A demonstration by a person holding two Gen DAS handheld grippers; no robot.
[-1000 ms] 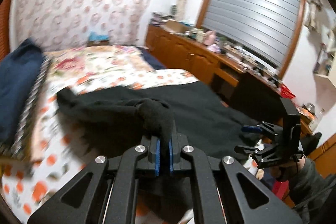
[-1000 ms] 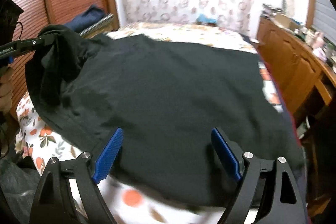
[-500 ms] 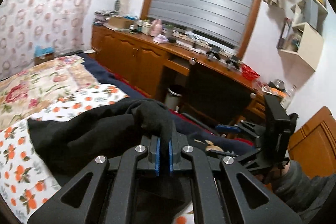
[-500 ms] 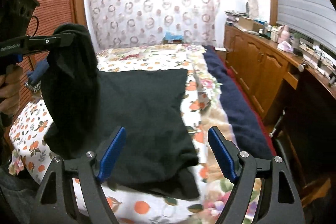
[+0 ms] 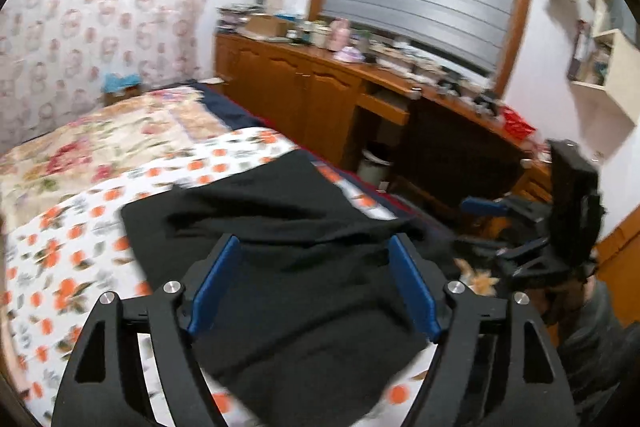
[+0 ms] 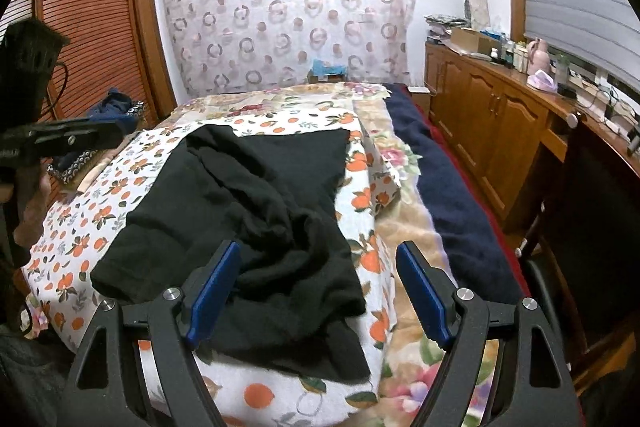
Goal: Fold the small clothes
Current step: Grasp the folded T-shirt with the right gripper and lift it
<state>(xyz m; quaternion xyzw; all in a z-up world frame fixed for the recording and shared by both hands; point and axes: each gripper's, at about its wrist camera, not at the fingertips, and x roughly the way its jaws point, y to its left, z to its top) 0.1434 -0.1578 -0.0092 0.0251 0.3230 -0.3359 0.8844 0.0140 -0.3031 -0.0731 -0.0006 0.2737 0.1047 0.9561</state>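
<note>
A black garment [image 6: 248, 203] lies folded over and rumpled on the orange-print sheet [image 6: 76, 227] at the bed's near end; it also shows in the left wrist view [image 5: 288, 267]. My left gripper [image 5: 314, 283] is open and empty just above the garment's near part. My right gripper [image 6: 318, 287] is open and empty over the garment's near right edge. The right gripper also shows at the right of the left wrist view [image 5: 480, 223]. The left gripper shows at the far left of the right wrist view [image 6: 60, 139].
A wooden cabinet run [image 6: 496, 115] with clutter stands along the bed's right side. A navy blanket [image 6: 440, 187] lies along the bed's right edge. Dark blue clothes [image 6: 116, 107] are piled at the far left by the wooden louvred wardrobe [image 6: 92, 27].
My left gripper has opened and let go of the black garment, which has dropped onto the bed folded over itself. The right gripper has stayed open.
</note>
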